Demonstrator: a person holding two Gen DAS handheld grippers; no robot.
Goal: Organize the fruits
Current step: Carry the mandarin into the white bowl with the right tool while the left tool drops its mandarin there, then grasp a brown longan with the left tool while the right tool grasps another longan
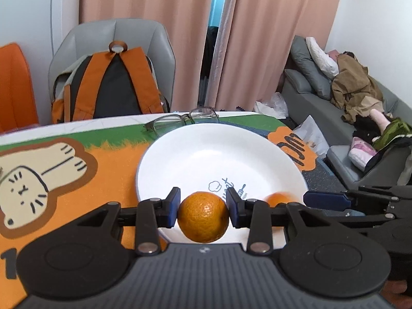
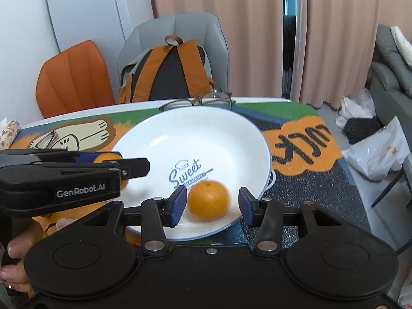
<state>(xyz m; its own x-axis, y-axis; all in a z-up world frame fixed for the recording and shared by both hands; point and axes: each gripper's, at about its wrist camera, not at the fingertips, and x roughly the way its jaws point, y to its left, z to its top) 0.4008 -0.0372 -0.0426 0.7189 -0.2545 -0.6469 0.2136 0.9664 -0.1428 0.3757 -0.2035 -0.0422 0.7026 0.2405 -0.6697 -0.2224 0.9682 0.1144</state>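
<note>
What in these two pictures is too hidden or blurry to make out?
- Right wrist view: the orange in the plate is blurred; peel detail is lost.
- Right wrist view: the left gripper covers most of its orange.
- Left wrist view: the plate's lettering is partly hidden behind the held orange.

You are looking at two oranges: one orange sitting between the pads of your left claw, the second orange lying in the plate between the parted pads of your right claw. One white plate is resting on the table. Two pairs of glasses are lying there: one pair behind the plate, another pair on the mat at the left. One backpack is sitting on one grey chair.
</note>
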